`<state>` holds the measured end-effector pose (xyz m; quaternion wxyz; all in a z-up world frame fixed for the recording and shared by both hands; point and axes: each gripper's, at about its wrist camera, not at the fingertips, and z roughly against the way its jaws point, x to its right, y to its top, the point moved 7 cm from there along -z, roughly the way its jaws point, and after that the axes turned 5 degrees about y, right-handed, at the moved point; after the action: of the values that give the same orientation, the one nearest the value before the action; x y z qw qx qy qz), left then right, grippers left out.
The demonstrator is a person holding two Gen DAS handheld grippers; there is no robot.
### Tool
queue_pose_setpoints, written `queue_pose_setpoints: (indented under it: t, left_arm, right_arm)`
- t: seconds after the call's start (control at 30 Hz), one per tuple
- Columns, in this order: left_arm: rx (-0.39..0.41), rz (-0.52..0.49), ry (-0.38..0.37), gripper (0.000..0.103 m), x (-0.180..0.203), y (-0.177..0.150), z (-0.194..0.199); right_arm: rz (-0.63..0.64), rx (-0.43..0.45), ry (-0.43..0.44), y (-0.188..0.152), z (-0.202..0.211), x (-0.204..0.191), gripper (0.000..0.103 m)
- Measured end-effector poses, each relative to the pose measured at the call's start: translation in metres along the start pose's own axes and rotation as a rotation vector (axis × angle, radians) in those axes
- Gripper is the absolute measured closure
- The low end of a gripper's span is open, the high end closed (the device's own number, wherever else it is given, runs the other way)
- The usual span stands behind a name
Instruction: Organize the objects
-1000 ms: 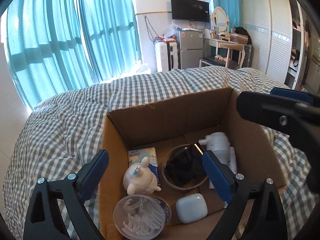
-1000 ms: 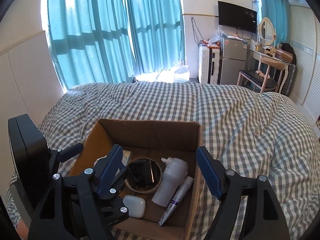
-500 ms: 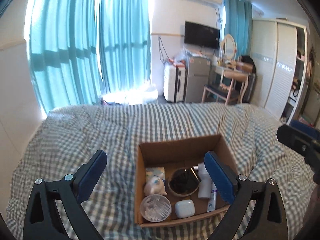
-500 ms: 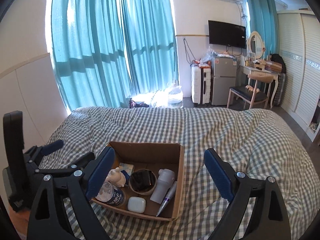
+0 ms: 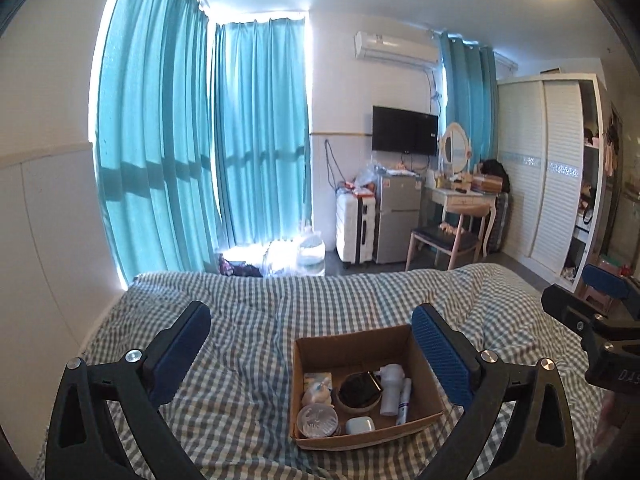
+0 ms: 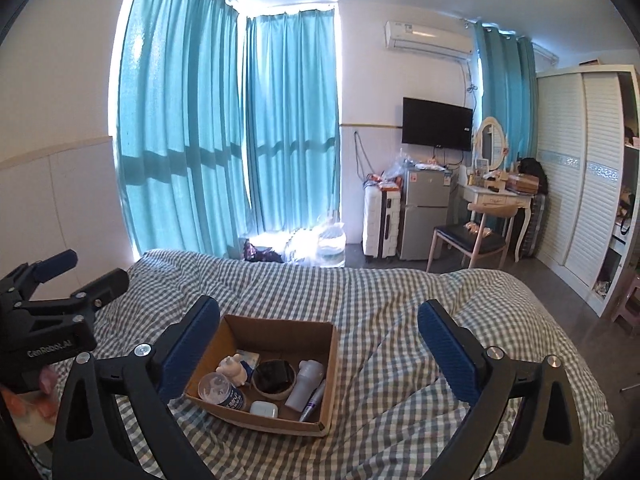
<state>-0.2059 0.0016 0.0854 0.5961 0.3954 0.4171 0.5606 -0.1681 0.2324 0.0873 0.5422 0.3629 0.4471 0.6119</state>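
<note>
An open cardboard box (image 5: 352, 346) (image 6: 276, 328) sits on the checked bedspread (image 5: 248, 320). Inside lie a clear tub of cotton swabs (image 5: 318, 422), a small pale figurine (image 5: 318, 392), a round bowl with a dark item (image 5: 360, 392), a white bottle (image 5: 390, 386), a thin tube (image 5: 404, 396) and a white earbud case (image 5: 360, 425). My left gripper (image 5: 312, 354) is open and empty, held well above and behind the box. My right gripper (image 6: 320, 352) is open and empty, also high above the bed.
Teal curtains (image 5: 200, 152) cover the windows beyond the bed. A white suitcase (image 5: 356, 228), small fridge (image 5: 398, 218), dressing table with chair (image 5: 460, 216) and white wardrobe (image 5: 548, 168) stand along the far wall and right side.
Both grippers have pulled up and back from the box, which now looks small and far. Both stay open and empty.
</note>
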Motion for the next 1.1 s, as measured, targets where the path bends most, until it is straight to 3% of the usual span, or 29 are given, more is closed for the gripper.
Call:
queue_pose_setpoints:
  t: [0.2,0.47,0.9,1.1]
  left_arm:
    - [0.048,0.01,0.01,0.0,0.003,-0.002,0.031]
    - [0.055,0.034,0.031,0.0,0.001,-0.03,0.046]
    - [0.09,0.117,0.097,0.0,-0.018,-0.097,0.067]
    - [0.072,0.072,0.101,0.0,-0.014,-0.121,0.067]
  right_arm:
    - [-0.001,0.064,-0.02,-0.005,0.029,0.003,0.001]
    - [0.008,0.095,-0.023,-0.026,0.047,0.007,0.001]
    - [0.082,0.095,-0.062,-0.096,0.049,0.005,0.001]
    - [0.08,0.085,-0.053,-0.123,0.05,0.001,0.001]
